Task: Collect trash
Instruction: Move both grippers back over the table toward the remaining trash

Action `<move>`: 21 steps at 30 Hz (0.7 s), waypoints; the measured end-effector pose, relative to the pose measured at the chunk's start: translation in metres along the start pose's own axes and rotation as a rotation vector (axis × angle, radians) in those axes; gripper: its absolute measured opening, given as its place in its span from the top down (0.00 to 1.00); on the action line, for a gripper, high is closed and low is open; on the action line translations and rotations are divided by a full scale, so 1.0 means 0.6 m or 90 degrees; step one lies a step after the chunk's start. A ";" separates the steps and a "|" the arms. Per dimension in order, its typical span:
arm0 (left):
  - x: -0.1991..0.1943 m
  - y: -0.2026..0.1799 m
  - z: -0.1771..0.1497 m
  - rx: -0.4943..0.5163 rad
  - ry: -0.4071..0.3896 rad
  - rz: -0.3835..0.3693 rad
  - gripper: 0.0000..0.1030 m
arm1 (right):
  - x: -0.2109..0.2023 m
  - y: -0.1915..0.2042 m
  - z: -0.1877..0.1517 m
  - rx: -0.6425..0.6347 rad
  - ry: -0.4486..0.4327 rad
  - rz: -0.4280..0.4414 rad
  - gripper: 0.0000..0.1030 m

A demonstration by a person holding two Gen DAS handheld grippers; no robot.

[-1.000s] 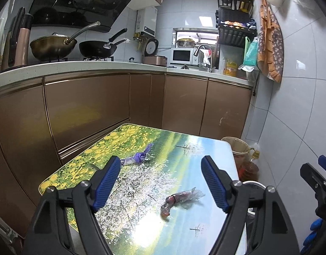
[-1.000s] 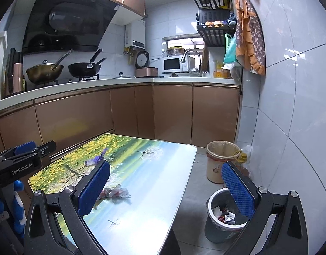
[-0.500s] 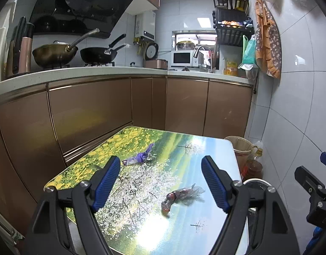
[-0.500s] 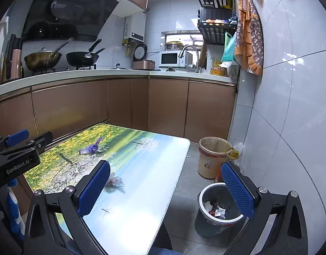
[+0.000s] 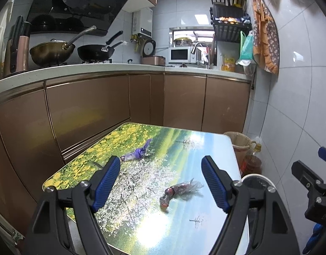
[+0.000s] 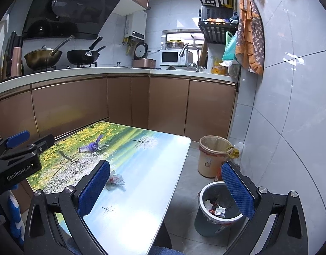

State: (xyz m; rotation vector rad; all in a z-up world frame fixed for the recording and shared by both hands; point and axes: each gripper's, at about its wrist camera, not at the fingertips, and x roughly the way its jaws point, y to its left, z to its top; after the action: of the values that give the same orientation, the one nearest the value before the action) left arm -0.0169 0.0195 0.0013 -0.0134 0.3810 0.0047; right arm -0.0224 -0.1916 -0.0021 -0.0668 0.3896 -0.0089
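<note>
Two pieces of trash lie on the landscape-print table [image 5: 184,148] [image 6: 146,161]. A crumpled red and clear wrapper [image 5: 179,191] [image 6: 115,179] rests near the table's middle. A purple wrapper [image 5: 135,153] [image 6: 90,146] lies farther back, toward the left. My left gripper [image 5: 160,180] hovers open above the near end of the table, nothing between its blue pads. My right gripper [image 6: 167,187] is open and empty too, spanning the table's right edge and the floor. A grey trash bin [image 6: 218,208] with scraps inside stands on the floor below the right finger.
A beige bucket [image 6: 213,155] [image 5: 239,144] and an oil bottle [image 5: 251,163] stand by the tiled right wall. Brown cabinets [image 5: 99,110] run behind and left of the table, with pans and a microwave on the counter. Grey floor lies between table and wall.
Both views have shifted slightly, showing a little more of the table and floor; the grippers stay open and the wrappers lie where they were.
</note>
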 end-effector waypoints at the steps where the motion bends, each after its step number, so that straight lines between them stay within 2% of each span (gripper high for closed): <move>1: 0.003 0.001 -0.001 -0.001 0.005 -0.003 0.25 | 0.001 0.001 -0.001 -0.001 0.001 0.001 0.00; 12: 0.036 0.020 -0.021 -0.009 0.041 -0.005 0.25 | 0.028 0.024 -0.008 -0.020 0.034 0.022 0.00; 21: 0.076 0.060 -0.038 -0.034 0.071 -0.013 0.25 | 0.054 0.065 -0.012 -0.049 0.059 0.025 0.00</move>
State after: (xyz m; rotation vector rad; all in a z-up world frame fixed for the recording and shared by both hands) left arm 0.0165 0.0550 -0.0371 -0.0698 0.4915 -0.0057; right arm 0.0044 -0.1541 -0.0235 -0.1350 0.4841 0.0423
